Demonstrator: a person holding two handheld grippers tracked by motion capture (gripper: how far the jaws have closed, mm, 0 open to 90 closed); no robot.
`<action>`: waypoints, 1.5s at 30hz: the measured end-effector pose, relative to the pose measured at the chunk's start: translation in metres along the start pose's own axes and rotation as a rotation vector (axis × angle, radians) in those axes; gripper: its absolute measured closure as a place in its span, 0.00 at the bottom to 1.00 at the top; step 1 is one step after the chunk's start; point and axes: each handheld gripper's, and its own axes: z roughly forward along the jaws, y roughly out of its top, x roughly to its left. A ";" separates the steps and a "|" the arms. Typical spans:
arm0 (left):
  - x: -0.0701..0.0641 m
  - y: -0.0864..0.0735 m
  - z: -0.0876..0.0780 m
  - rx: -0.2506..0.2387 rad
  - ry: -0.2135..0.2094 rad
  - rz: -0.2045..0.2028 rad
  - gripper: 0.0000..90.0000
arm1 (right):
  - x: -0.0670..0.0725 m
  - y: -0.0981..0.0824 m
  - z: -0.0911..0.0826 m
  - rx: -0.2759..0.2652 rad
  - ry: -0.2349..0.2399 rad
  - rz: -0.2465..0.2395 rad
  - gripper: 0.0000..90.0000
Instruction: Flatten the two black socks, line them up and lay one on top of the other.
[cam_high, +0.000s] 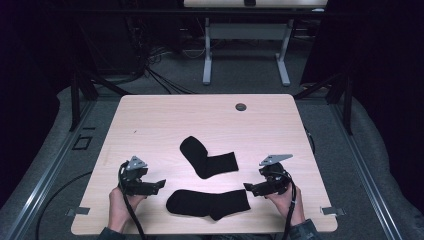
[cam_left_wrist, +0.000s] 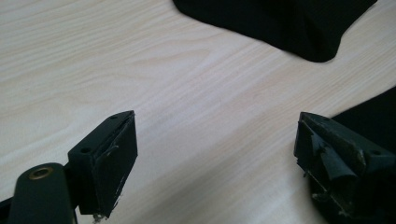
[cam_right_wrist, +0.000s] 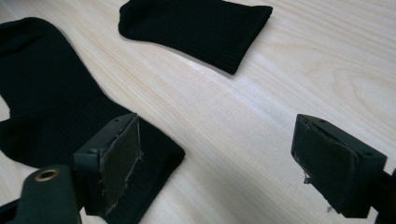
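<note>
Both grippers released beside near sock.
Left gripper (cam_high: 161, 184) and right gripper (cam_high: 247, 187): fingers spread, flanking the near sock (cam_high: 207, 203) on the counter (cam_high: 150, 120).

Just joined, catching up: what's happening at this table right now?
A person holds a gripper in each hand at a wooden table with two black socks. The near sock lies flat between the left gripper and the right gripper; the far sock lies bent, apart from it, nearer the middle. Both grippers have their jaws open with nothing between them, one at each end of the near sock.
</note>
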 end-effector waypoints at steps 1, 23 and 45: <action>0.001 0.003 0.003 0.002 -0.004 -0.005 0.14 | -0.001 0.002 0.001 0.002 0.000 0.000 0.17; 0.025 0.064 0.029 0.043 -0.024 0.039 0.09 | -0.009 0.051 0.021 0.057 -0.008 -0.053 0.17; 0.040 0.118 0.101 0.146 -0.015 0.064 0.29 | -0.029 0.075 0.072 0.191 -0.011 0.002 0.32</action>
